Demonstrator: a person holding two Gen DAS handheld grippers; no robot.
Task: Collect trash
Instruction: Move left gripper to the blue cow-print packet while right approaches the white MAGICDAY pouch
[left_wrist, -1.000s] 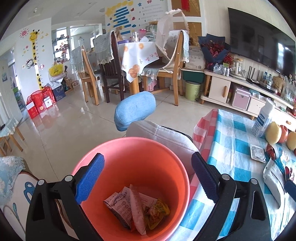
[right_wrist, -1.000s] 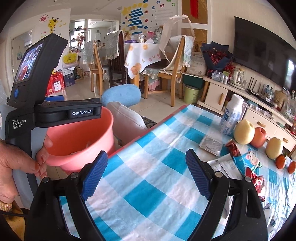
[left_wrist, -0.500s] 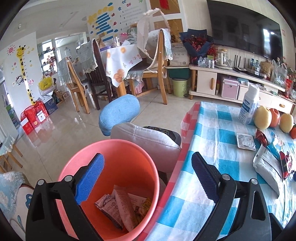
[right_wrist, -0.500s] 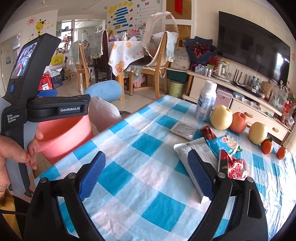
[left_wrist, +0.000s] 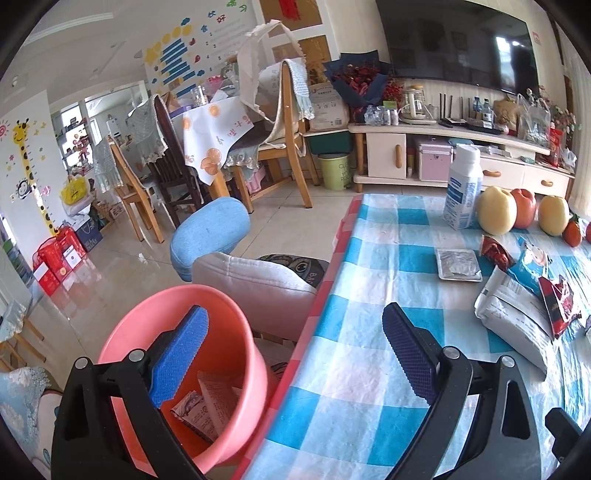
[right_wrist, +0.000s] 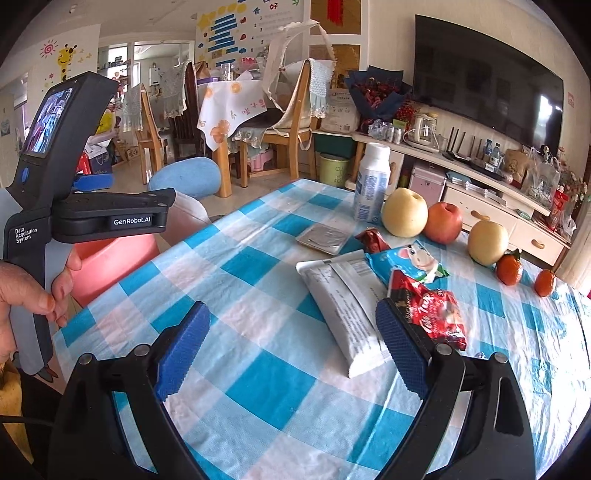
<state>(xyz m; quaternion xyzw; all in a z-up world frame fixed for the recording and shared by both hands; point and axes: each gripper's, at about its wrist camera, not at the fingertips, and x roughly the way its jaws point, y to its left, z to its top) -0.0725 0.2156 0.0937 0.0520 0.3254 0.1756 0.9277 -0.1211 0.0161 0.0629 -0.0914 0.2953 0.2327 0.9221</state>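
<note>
A pink bin (left_wrist: 236, 354) with wrappers (left_wrist: 207, 410) inside stands beside the checked table (left_wrist: 354, 369); it also shows in the right wrist view (right_wrist: 110, 262). My left gripper (left_wrist: 295, 362) is open and empty, straddling the bin's rim and the table edge. My right gripper (right_wrist: 291, 349) is open and empty above the table (right_wrist: 236, 280). Just ahead to its right lie a white packet (right_wrist: 343, 306), a red wrapper (right_wrist: 432, 310), a blue wrapper (right_wrist: 410, 262), a silver packet (right_wrist: 321, 238) and a small red wrapper (right_wrist: 375, 240).
A milk bottle (right_wrist: 371, 182), apples and pears (right_wrist: 441, 221) and two small oranges (right_wrist: 509, 269) stand at the table's far side. A grey chair with a blue cushion (left_wrist: 210, 236) sits by the bin. Dining chairs (left_wrist: 284, 140) and a TV cabinet (left_wrist: 461, 147) lie beyond.
Both grippers have swung right, from the bin toward the table. The wrappers and fruit have come closer into the right wrist view. Both stay open.
</note>
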